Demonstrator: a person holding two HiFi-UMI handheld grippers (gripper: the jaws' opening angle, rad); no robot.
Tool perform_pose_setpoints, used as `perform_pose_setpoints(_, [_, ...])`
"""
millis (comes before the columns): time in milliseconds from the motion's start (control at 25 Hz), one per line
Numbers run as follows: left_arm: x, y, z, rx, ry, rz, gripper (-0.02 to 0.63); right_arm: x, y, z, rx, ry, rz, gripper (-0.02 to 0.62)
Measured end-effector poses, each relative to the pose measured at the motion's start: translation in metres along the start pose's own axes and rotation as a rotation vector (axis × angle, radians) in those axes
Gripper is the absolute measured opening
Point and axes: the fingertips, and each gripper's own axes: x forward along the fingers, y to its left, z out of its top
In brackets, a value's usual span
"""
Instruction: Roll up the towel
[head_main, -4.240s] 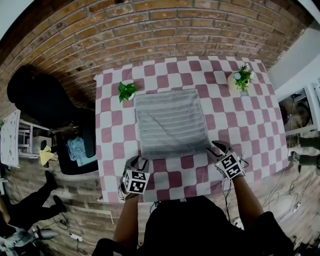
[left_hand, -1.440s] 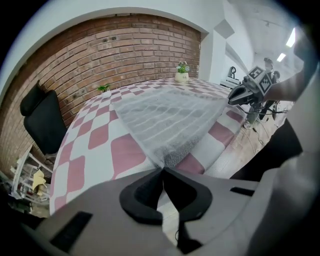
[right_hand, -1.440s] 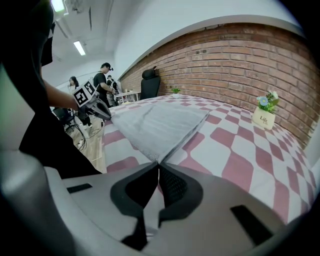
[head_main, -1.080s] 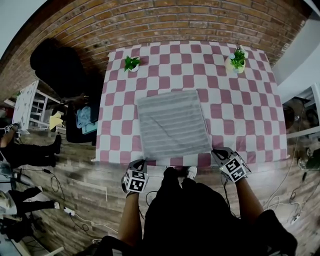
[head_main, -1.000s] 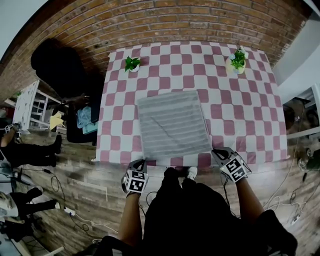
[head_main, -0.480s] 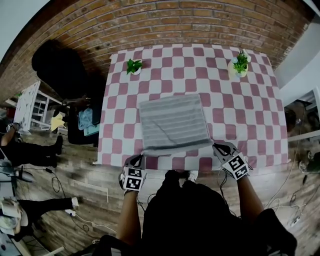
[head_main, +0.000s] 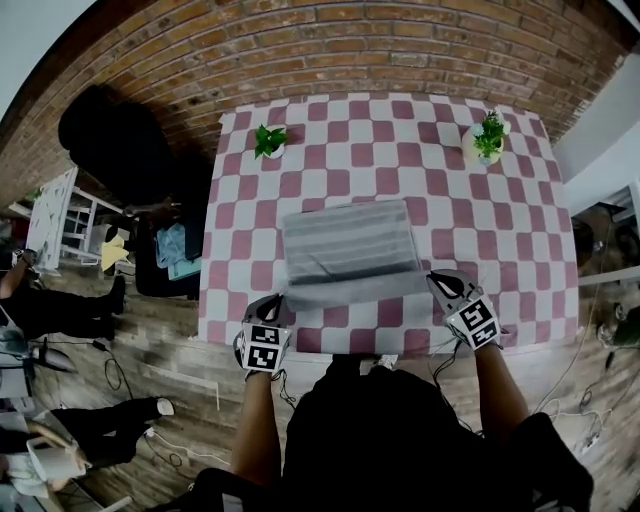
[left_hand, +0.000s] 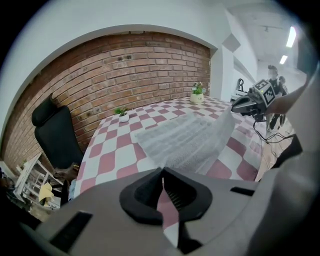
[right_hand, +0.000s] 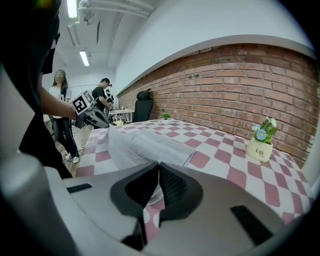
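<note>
Towel (head_main: 348, 250) sits mid-table (head_main: 500, 230), its near edge raised off the checked cloth. Your left gripper (head_main: 277, 303) & right gripper (head_main: 437, 283) are each clamped on a near corner, one per side, prob. so the edge lifts level & the 1st turn goes over straight. Count: 1 towel, 2 grippers, 2 pots: left plant (head_main: 268, 141) & right plant (head_main: 487, 137), at the far corners, well apart from the towel.

1. The towel (head_main: 348, 250) lies on the middle of the table (head_main: 520, 250).
2. The left gripper (head_main: 277, 302) is at the towel's near left corner and the right gripper (head_main: 433, 279) at its near right corner.
3. A plant (head_main: 268, 140) stands at the table's far left and a flower pot (head_main: 487, 140) at its far right.
4. A chair (head_main: 105, 140) stands left of the table.
5. A brick wall (head_main: 330, 50) runs behind the table.
</note>
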Motion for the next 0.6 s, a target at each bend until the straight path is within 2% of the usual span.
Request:
perform_pose_setpoints(160, [0.013, 0.014, 0.02, 0.041, -0.011, 0.003, 0.009, 0.015, -0.017, 0.01, -0.004, -0.007, -0.019, 0.006])
perform_pose_setpoints(600, [0.056, 0.051, 0.054, 0.086, -0.006, 0.002, 0.009, 0.06, -0.058, 0.033, 0.005, -0.022, -0.057, 0.006])
